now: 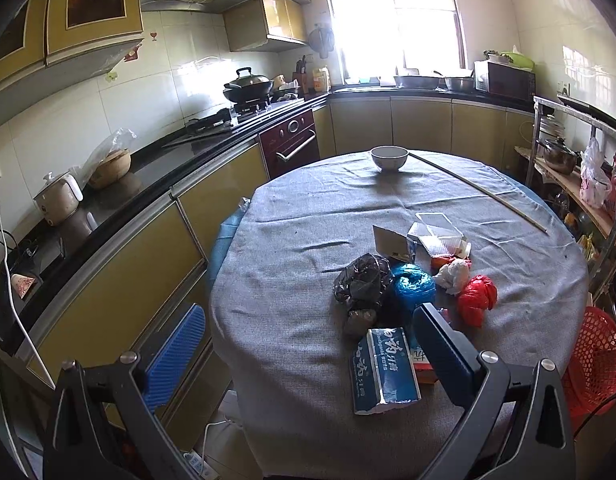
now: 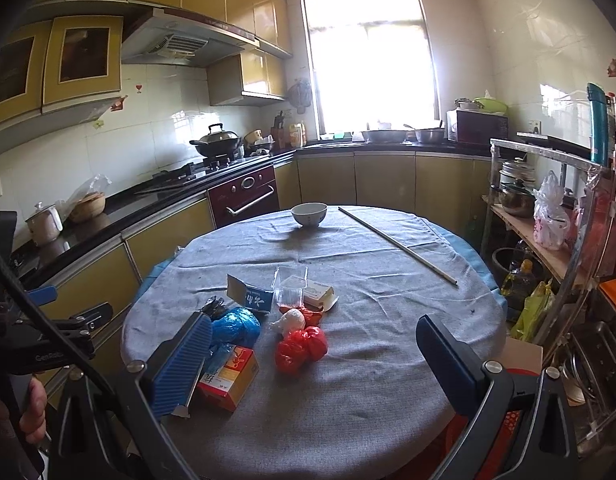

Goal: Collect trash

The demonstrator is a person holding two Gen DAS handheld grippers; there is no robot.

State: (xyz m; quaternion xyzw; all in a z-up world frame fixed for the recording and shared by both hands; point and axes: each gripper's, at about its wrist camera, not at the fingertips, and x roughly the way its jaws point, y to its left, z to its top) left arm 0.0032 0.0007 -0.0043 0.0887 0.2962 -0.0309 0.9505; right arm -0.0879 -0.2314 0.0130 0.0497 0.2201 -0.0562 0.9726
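A round desk (image 1: 291, 280) under wrinkled grey woven cloth carries the trash, heaped at centre-right of the left wrist frame: a crumpled black plastic bag (image 1: 362, 282), a knotted blue bag (image 1: 414, 286), a red bag (image 1: 476, 300), a white paper wad (image 1: 454, 274), a clear rigid tub (image 1: 440, 230). A blue toothpaste carton (image 1: 382, 372) lies flat, its long axis running toward the frame's bottom. Both the left hand-held gripper (image 1: 308, 354) and right hand-held gripper (image 2: 314, 368) are spread wide, holding nothing.
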